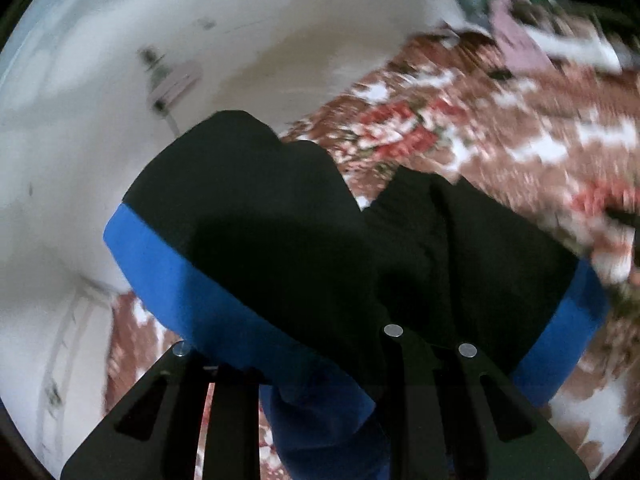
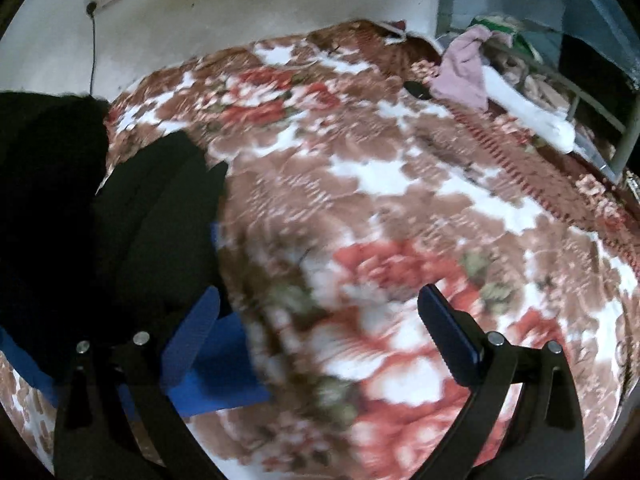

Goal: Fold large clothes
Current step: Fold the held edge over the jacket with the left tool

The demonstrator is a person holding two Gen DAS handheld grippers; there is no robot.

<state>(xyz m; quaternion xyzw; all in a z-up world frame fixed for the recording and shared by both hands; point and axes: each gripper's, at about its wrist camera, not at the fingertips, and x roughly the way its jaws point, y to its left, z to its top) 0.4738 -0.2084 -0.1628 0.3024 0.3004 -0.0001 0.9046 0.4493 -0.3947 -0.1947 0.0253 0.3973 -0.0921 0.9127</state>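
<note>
A black garment with a blue band (image 1: 280,240) hangs in front of my left gripper (image 1: 320,360). The gripper is shut on its blue edge and holds it up above a floral bedspread (image 1: 500,120); the fingertips are hidden under the cloth. In the right wrist view the same black garment (image 2: 132,216) lies and hangs at the left, its blue band (image 2: 216,380) on the bedspread (image 2: 400,200). My right gripper (image 2: 316,328) is open and empty, its left finger (image 2: 192,332) over the blue band.
A white wall (image 1: 120,100) with a socket and cable (image 2: 94,20) stands behind the bed. A heap of pink and white clothes (image 2: 472,68) lies at the far right by a metal bed frame (image 2: 624,136).
</note>
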